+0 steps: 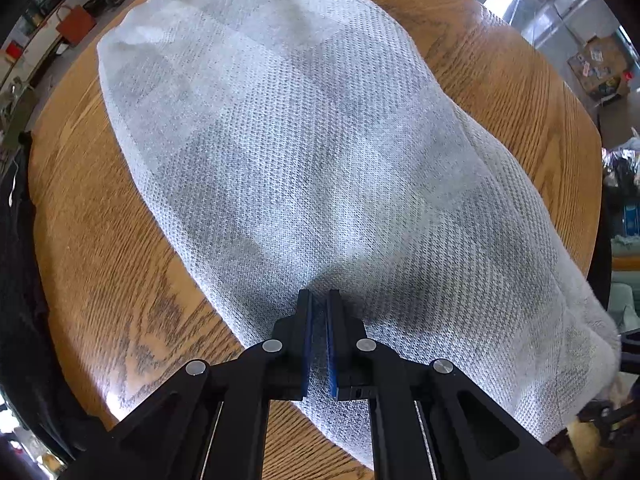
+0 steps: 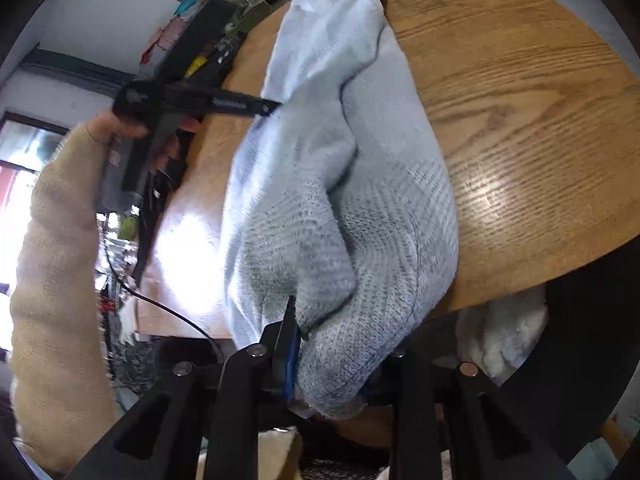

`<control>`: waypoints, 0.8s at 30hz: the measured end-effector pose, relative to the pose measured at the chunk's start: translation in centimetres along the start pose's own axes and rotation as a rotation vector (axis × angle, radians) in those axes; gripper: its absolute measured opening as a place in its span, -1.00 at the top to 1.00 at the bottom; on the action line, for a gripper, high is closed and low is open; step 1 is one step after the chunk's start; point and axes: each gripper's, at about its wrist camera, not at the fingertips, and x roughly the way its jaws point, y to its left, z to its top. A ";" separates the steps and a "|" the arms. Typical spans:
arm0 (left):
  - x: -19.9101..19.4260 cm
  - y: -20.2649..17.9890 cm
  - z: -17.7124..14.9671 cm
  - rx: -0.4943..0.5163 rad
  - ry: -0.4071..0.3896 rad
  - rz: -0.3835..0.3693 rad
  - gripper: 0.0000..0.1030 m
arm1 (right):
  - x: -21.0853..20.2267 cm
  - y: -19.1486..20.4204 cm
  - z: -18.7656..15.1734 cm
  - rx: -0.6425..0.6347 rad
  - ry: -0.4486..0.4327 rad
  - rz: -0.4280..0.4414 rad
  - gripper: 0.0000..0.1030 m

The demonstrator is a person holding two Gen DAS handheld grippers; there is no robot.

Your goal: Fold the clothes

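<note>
Grey-white knitted cloth, a sweater (image 1: 304, 152), lies on the round wooden table (image 1: 100, 240) and covers most of its top. The table is the landmark here.

In the left wrist view, bare wood shows at the left side of the table, and past that edge there is something dark that is too dim to make out. In the middle, the sweater stretches from the near edge of the table to the far edge. The left gripper (image 1: 319, 304) sits at the near edge. Its two blue pads (image 1: 307, 344) are very close together, and a thin fold of the sweater is pinched between them. To the right, the sweater hangs over the side of the table, and a strip of bare wood curves around it.

In the right wrist view, a person's arm in a cream sleeve (image 2: 60, 240) is off the left side of the table. The hand (image 2: 116, 128) holds the black handle of the left gripper (image 2: 276, 106), whose tip reaches the sweater (image 2: 320, 160) over the table's left part. The sweater is bunched and folded over itself down the middle of the table (image 2: 520, 120). At the near edge, the right gripper (image 2: 332, 344) has a thick lump of sweater between its fingers, so they stand partly apart and squeeze the cloth. Only its left blue pad (image 2: 291, 356) shows. To the right, the table is bare wood.
</note>
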 end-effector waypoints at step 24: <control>-0.9 4.4 -7.7 -0.095 -0.029 0.068 0.85 | 5.1 -5.2 0.6 0.201 0.117 0.144 -0.03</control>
